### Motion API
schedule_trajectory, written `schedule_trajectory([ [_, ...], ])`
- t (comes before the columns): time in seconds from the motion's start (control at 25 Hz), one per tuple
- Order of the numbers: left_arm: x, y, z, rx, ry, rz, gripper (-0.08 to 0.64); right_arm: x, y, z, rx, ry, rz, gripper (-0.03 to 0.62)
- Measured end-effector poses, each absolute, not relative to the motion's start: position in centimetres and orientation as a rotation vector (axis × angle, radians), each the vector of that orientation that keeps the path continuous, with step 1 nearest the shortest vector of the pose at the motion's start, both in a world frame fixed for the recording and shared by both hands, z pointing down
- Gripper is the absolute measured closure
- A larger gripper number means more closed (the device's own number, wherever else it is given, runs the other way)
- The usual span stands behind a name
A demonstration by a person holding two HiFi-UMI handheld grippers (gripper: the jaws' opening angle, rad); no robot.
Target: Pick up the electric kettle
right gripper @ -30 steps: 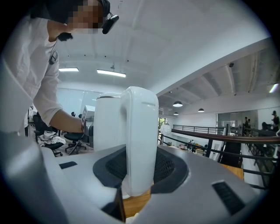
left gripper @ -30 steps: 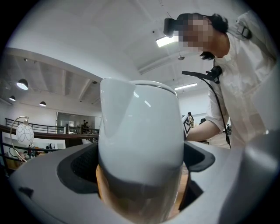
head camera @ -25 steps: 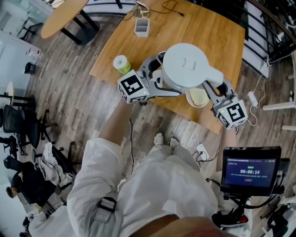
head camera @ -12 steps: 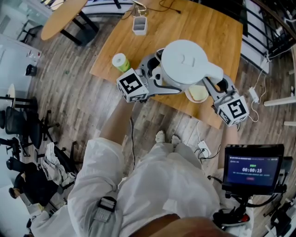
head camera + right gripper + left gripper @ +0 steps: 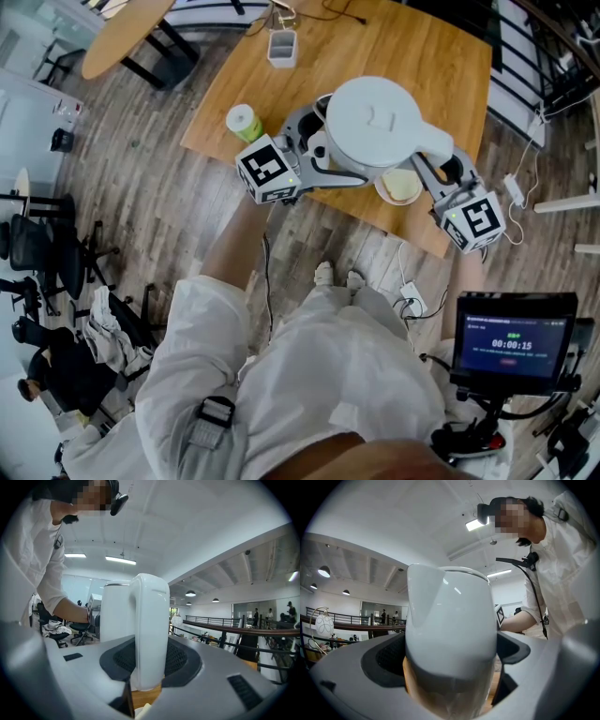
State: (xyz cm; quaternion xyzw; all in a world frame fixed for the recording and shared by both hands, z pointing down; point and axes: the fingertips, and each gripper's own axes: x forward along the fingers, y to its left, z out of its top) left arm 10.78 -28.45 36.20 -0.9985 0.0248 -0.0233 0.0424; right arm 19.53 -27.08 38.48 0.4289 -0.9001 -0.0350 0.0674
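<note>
Left gripper (image 5: 317, 150) fingers pinch kettle (image 5: 375, 122) body, right gripper (image 5: 439, 173) fingers pinch its handle (image 5: 151, 653): two-sided hold for balance, prob. just above table's (image 5: 441, 66) near edge

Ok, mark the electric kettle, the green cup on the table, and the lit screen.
electric kettle (image 5: 375, 117), head view, middle of its white lid.
green cup (image 5: 242, 121), head view, its pale top.
screen (image 5: 511, 335), head view, middle of the display.

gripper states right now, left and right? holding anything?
Left gripper: closed on the electric kettle, gripping its body.
Right gripper: closed on the kettle's handle.
</note>
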Motion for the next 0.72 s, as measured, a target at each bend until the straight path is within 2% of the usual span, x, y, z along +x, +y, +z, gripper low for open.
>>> schedule_trajectory([
  [0.72, 9.9, -29.3, 35.6, -3.071, 0.098, -0.061, -0.022, 18.6, -28.2, 38.0, 1.274, -2.709, -0.115, 0.477],
])
